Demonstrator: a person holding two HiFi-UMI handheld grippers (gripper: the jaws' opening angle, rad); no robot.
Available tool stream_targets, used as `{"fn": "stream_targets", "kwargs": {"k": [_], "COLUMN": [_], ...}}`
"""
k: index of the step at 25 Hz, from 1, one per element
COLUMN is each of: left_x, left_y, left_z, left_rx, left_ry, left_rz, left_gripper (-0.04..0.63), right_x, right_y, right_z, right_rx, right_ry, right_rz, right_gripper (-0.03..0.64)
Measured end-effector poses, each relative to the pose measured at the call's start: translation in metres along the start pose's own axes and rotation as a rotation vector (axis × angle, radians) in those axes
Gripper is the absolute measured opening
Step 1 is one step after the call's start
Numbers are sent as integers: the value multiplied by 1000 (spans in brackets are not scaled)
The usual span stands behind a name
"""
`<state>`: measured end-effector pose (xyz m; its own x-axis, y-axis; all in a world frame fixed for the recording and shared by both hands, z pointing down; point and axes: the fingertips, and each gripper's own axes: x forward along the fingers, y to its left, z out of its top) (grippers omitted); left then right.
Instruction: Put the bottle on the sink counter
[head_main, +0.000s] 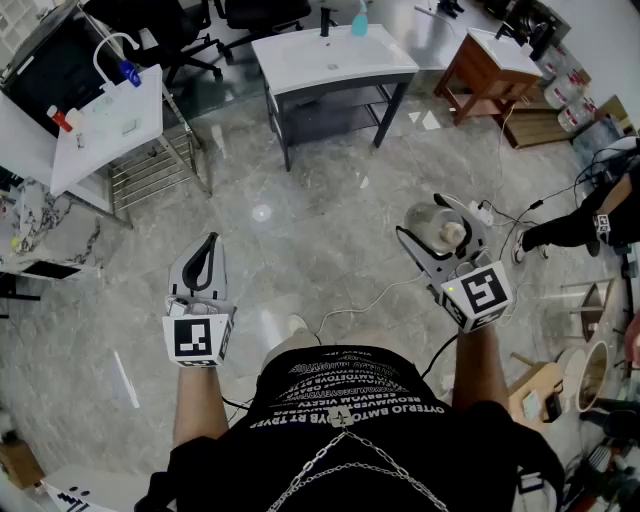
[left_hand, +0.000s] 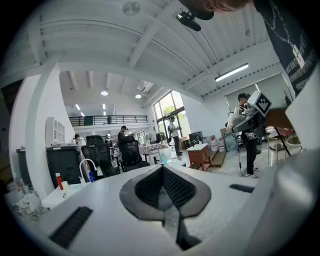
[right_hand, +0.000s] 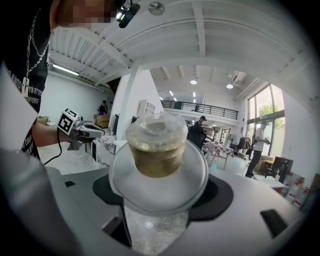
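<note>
My right gripper (head_main: 432, 238) is shut on a clear bottle (head_main: 441, 229) with a tan cap, held above the grey floor at the right. In the right gripper view the bottle (right_hand: 159, 150) fills the space between the dark pads (right_hand: 220, 196), cap end pointing away. My left gripper (head_main: 208, 245) hangs at the left with its jaws together and nothing in them; its ribbed pads (left_hand: 177, 189) meet in the left gripper view. A white sink counter (head_main: 300, 62) with a faucet stands well ahead, at the top centre.
A second white sink unit (head_main: 120, 125) on a metal rack stands at the far left, a wooden vanity (head_main: 478, 62) at the far right. Cables (head_main: 375, 300) trail over the floor by my feet. Another person (head_main: 585, 222) stands at the right edge. Office chairs (head_main: 180, 35) are behind the counters.
</note>
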<state>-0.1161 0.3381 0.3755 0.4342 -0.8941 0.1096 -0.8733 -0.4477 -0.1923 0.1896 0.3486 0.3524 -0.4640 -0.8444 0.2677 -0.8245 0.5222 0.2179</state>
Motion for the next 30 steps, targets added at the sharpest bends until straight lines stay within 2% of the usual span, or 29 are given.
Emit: {"fn": "stream_targets", "kwargs": {"k": [7,13,17,23,30], "left_x": [-96,-150,-173,-177,-107], "left_y": [-51,-146,-181,-166,-124], "left_z": [17,19,25,24,36], "left_rx": [1,15,28,31,30], "left_ry": [11,35,21,30,-13], "left_rz": [56,10,10,28,-3], "left_gripper": [6,6,6,5,6], "right_x": [-75,-150,-185,-173,-105], "right_y": [45,62,66,69,45], "right_z": [-10,-33,-44,-33,-12], "right_rx": [12,37,41,65,53], "right_ry": [-24,-45,-67,-94,-90], "right_rz": [83,125,135,135,117], "right_gripper": [336,336,336,336,336]}}
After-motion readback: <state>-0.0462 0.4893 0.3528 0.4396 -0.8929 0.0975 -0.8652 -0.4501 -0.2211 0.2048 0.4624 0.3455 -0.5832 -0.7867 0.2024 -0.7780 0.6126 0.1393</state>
